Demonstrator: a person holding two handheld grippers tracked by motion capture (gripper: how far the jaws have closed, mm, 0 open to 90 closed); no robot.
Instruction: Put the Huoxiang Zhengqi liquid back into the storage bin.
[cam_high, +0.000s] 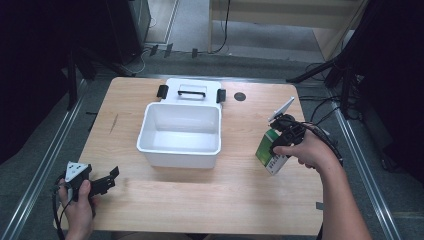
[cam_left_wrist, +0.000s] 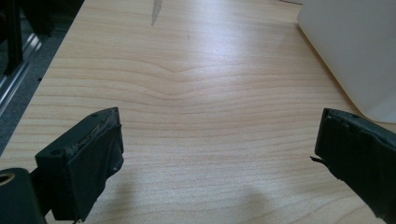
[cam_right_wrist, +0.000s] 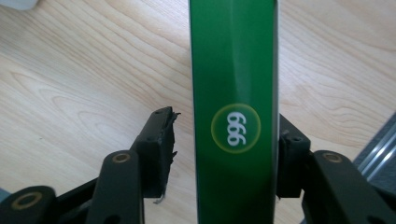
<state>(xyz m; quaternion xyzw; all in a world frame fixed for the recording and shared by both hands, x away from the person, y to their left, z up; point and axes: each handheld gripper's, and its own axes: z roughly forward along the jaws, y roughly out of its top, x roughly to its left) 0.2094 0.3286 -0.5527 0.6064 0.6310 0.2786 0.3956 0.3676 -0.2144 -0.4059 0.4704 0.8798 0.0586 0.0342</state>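
Green and glossy, the carton (cam_right_wrist: 233, 93) stands between the jaws of the right gripper (cam_high: 286, 131), out at three o'clock on the wooden table (cam_high: 200, 195). In the right gripper view one jaw touches the carton's side while the other stands a little off it, so the grip is not closed yet. My read: this is a pickup just being set. Best to square both pads on the flat sides, then squeeze before lifting, or the carton may twist.

The white bin (cam_high: 180, 134) sits at the centre, open and empty, its lid (cam_high: 192, 91) lying at twelve o'clock behind it. The table edge runs near the carton on the right, so there's little spare room there. Bare wood lies between carton and bin. The left gripper (cam_high: 102, 182) rests at eight o'clock, jaws wide apart on nothing.
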